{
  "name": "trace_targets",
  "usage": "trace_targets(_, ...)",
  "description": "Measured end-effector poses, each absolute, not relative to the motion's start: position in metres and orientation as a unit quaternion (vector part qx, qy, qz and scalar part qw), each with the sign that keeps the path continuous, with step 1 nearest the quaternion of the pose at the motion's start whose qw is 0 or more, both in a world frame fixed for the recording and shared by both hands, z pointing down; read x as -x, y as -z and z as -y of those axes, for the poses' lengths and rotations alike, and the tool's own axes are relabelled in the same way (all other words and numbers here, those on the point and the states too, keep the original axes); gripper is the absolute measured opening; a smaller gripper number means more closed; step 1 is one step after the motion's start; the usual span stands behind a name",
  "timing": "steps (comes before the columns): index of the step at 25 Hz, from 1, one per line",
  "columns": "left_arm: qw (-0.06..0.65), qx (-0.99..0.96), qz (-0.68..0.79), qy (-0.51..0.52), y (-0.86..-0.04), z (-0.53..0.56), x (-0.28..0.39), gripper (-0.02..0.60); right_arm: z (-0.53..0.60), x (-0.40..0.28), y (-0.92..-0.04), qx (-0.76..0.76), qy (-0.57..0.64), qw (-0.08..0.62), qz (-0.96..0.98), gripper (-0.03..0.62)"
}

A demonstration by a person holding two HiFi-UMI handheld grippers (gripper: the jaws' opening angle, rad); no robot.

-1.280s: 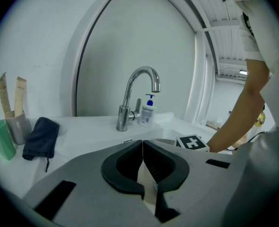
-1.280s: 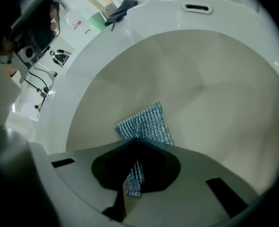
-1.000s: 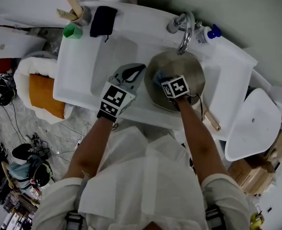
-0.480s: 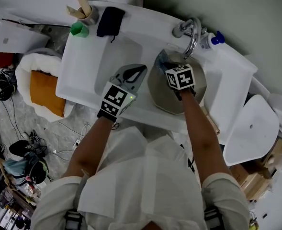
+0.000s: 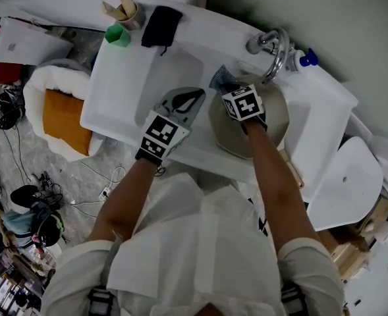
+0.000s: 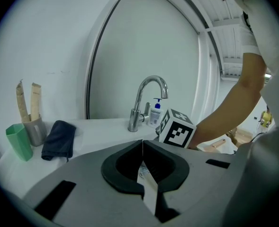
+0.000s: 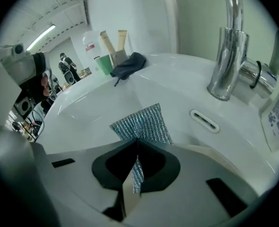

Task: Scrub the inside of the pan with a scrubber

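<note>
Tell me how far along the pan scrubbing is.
Done: the pan sits in the sink, and the right gripper has its jaws shut on the scrubber. In hand: the scrubber is over the pan's rim by the faucet. Left: scrubbing the inside; its cleanliness can't be judged.

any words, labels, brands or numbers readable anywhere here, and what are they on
No text here can be read.
Bottle beside the tap: lines of print on its label, too blurred to read.
Marker cubes: black and white square patterns only, no words or numbers.
</note>
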State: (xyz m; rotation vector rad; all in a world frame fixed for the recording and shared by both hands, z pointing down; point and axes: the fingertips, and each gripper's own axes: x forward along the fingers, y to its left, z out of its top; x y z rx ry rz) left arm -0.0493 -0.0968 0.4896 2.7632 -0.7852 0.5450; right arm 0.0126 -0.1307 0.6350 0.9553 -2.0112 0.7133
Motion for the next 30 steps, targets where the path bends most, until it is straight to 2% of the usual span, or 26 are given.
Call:
trace_targets(16,0.103,-0.941,0.265,-0.185,-0.483,0.096,0.050,0.017,0.058,0.031,-0.634,-0.285,-0.275,0.414,0.819,0.014)
trace_targets(30,0.099,-0.944,0.256,-0.184,-0.480,0.088,0.040,0.017,-0.009,0.028,-0.632,-0.204,-0.276,0.455,0.822,0.014)
